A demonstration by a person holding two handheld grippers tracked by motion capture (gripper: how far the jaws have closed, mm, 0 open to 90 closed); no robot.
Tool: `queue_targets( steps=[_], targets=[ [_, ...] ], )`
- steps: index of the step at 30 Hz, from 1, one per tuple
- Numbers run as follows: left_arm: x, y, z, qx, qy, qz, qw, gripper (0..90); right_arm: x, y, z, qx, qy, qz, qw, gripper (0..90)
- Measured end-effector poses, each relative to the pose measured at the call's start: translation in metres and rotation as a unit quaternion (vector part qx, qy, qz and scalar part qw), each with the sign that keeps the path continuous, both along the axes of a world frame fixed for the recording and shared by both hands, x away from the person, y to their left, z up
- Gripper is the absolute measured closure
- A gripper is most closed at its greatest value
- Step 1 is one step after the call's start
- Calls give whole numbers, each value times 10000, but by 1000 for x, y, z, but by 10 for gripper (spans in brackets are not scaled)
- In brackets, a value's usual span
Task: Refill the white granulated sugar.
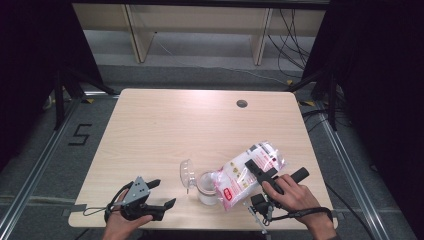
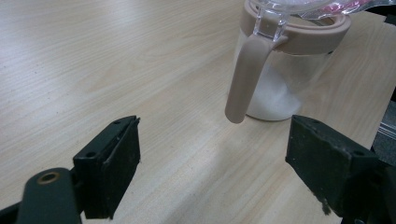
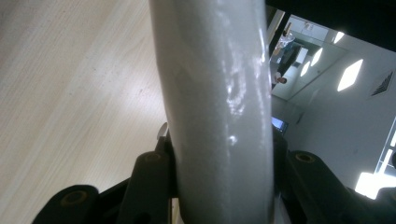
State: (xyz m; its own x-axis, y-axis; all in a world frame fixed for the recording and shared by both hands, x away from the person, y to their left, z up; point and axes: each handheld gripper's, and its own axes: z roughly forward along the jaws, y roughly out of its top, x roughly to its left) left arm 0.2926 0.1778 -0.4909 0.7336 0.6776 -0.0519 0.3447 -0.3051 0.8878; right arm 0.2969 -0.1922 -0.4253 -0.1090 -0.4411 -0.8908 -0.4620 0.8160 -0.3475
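Near the front edge of the table point(image 1: 150, 120), I am holding my right gripper point(image 1: 260, 170) clamped on a clear plastic bag point(image 1: 247, 172) of white powder with red print. Its jaws are gripping the bag's upper part from both sides, and the bag is hanging tilted, its lower end resting over the mouth of a clear jar point(image 1: 207, 189). In the right gripper view, the bag point(image 3: 217, 107) is rising as a pale column straight up from between the two black jaws, with the pads pressing on it at left and right.

The jar is standing upright on the table, just left of the right gripper and touching the bag. It is carrying a beige collar and a beige handle point(image 2: 245, 77), and white powder point(image 2: 273, 100) is lying in its bottom. Its clear hinged lid point(image 1: 187, 173) is standing open, tilted away to the jar's left.

I am holding my left gripper point(image 1: 162, 192) low over the table, well apart from the jar on its left side. Its jaws are standing wide apart with nothing between them. In the left gripper view, the jar point(image 2: 285, 65) is sitting ahead of the jaws, toward the right one, with its handle pointing back at the gripper.
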Motion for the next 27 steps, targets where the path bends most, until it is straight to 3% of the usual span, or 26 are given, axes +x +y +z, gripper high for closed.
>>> queue_targets(
  steps=[10,11,12,15,16,19,25,27],
  targets=[
    [0,0,0,-60,33,-1,10000,172,0,0,0,-1,15,-1,10000,657],
    [1,1,0,8,-61,-74,10000,172,0,0,0,-5,13,5,10000,657],
    [0,0,0,-72,30,6,10000,172,0,0,0,-1,10,10,10000,658],
    [0,0,0,-66,35,1,10000,172,0,0,0,0,11,2,10000,658],
    [1,1,0,13,-65,-75,10000,172,0,0,0,-6,9,4,10000,658],
    [1,1,0,15,-66,-77,9999,172,0,0,1,4,1,17,10000,658],
    [0,0,0,-61,28,1,10000,172,0,0,0,5,10,8,10000,659],
    [1,1,1,41,-74,-61,9999,172,0,0,0,9,12,11,10000,659]
  ],
)
